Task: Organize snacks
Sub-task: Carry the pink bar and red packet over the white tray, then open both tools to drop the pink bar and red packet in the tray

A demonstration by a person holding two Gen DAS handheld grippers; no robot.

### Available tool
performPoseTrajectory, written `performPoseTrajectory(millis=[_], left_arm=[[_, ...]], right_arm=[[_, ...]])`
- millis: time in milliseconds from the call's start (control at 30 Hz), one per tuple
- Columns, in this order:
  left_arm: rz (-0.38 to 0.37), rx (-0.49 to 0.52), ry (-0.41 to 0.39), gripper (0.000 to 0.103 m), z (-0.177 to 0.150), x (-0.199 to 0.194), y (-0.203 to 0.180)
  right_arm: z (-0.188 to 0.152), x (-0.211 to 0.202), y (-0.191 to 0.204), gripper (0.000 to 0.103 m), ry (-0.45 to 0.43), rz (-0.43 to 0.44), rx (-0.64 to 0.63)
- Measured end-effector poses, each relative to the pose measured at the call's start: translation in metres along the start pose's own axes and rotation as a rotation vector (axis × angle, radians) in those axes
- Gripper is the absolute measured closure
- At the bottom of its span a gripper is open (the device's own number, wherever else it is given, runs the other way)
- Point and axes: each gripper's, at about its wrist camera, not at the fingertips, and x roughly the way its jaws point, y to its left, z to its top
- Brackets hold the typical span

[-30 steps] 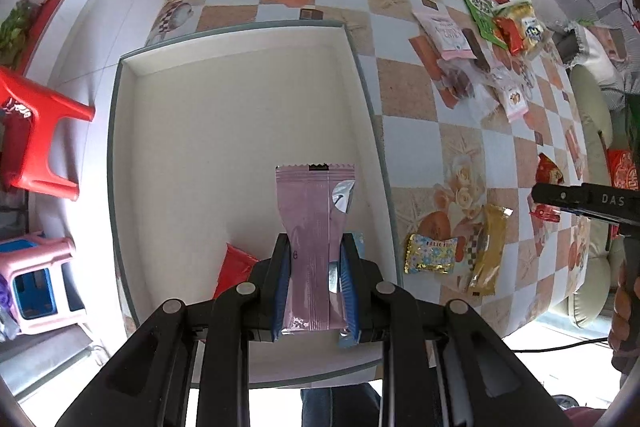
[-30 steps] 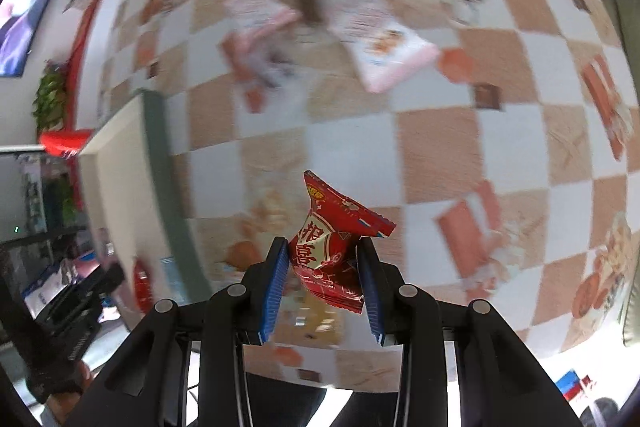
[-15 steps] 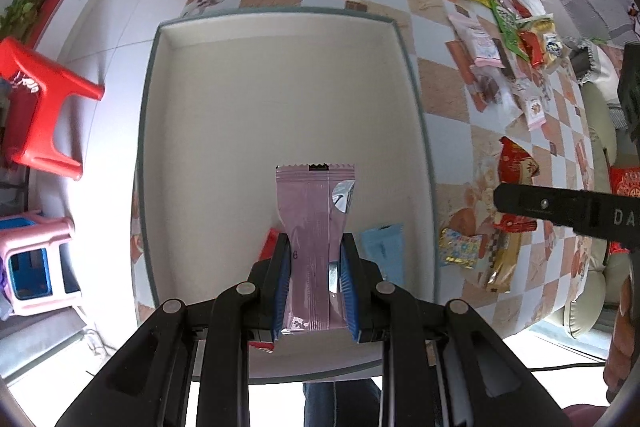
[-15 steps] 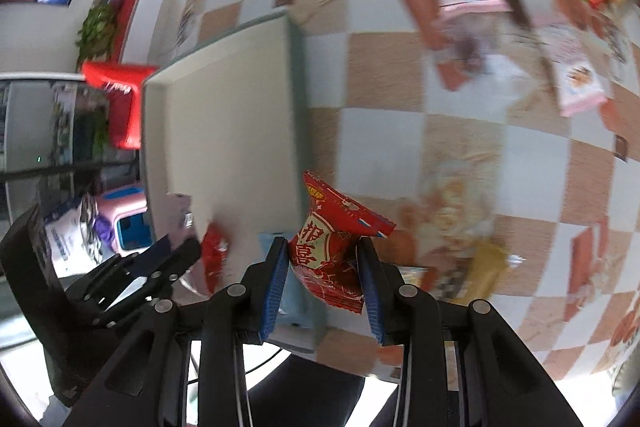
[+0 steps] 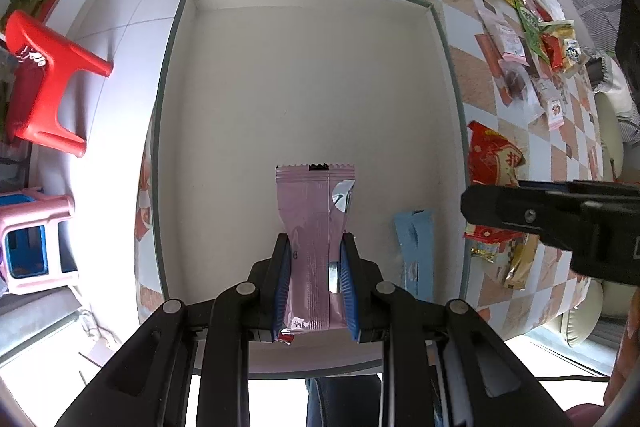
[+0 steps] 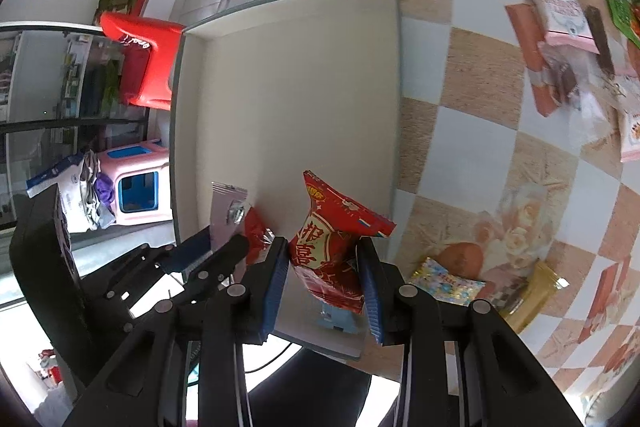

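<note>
My left gripper (image 5: 315, 283) is shut on a pink snack packet (image 5: 314, 223) and holds it over the near end of a white tray (image 5: 304, 67). A blue packet (image 5: 414, 247) lies in the tray to its right. My right gripper (image 6: 324, 287) is shut on a red snack packet (image 6: 332, 247) above the tray's near right edge (image 6: 396, 115). In the left wrist view the right gripper (image 5: 552, 211) and its red packet (image 5: 492, 159) show at the right. In the right wrist view the left gripper (image 6: 208, 251), its pink packet (image 6: 224, 211) and another red packet (image 6: 256, 231) show at the left.
Several loose snack packets (image 5: 520, 43) lie on the checkered tabletop (image 6: 480, 107) to the right. A sparkly packet (image 6: 448, 283) and a gold one (image 6: 532, 291) lie near the front. A red stool (image 5: 44, 83) and a pink stool (image 5: 32, 239) stand off the table's left.
Both grippers moved further over the tray with their packets. The right gripper swung left from the tabletop to the tray's near right edge. The left gripper pulled back, showing more of the tray.
</note>
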Motion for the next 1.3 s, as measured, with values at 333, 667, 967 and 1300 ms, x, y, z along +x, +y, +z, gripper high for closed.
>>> performPoseTrajectory(millis=[333,667,967,1300], left_arm=[[0.023,0.009,0.025,0.073,-0.004,0.008,0.003],[0.081,-0.011,-0.006,0.024,-0.005,0.006,-0.001],[0.094,0.022,0.011,0.023,-0.006,0.010,-0.010],[0.148,0.029,0.071,0.023,-0.017,0.033,0.002]], right_arm=[[0.001,0.015,0.008,0.065,0.040,0.001,-0.004],[0.004,0.007,-0.003,0.000,0.006,-0.084,0.010],[0.004,-0.009,-0.012,0.000,-0.053,-0.149,-0.004],[-0.004,-0.020,-0.049,0.000,-0.078,-0.165,0.080]])
